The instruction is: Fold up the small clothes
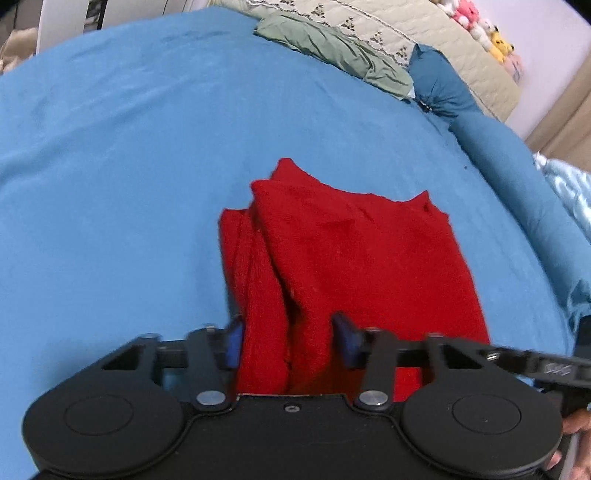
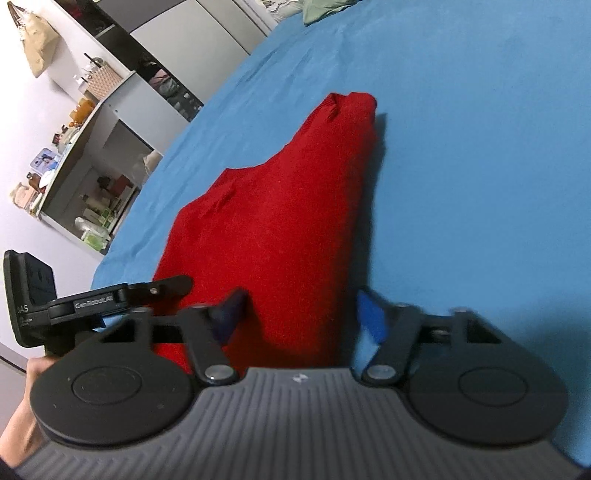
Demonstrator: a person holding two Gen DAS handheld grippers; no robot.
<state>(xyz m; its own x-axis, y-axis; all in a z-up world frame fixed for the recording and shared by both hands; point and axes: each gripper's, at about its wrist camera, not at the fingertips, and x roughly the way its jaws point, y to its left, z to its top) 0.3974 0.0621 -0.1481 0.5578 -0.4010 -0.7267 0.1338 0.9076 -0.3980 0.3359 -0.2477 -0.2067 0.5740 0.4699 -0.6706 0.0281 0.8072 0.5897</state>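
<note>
**Q:** What is shown in the left wrist view?

**A:** A red garment (image 1: 343, 266), partly folded with layered pleats along its left side, is seen lying on a blue bedsheet (image 1: 110, 166). The left gripper (image 1: 290, 341) is held at the garment's near edge with its jaws set wide. The red cloth is seen between the two blue pads (image 1: 233, 341), but it is not pinched by them. A green cloth (image 1: 332, 51) and a quilted beige cover (image 1: 424, 40) are seen at the far end of the bed, with soft toys (image 1: 480, 29) beyond.

**Q:** And in the right wrist view?

**A:** The same garment (image 2: 280, 206) is viewed from its other side, stretching away across the sheet (image 2: 480, 147) and narrowing toward its far end. The right gripper (image 2: 301, 312) is likewise spread wide, with the near edge of the garment lying between its fingers; no grasp is shown. The body of the left gripper (image 2: 92, 299) is visible just beside the garment at the lower left. Cluttered shelves (image 2: 92, 155) are seen beyond the bed.
</note>
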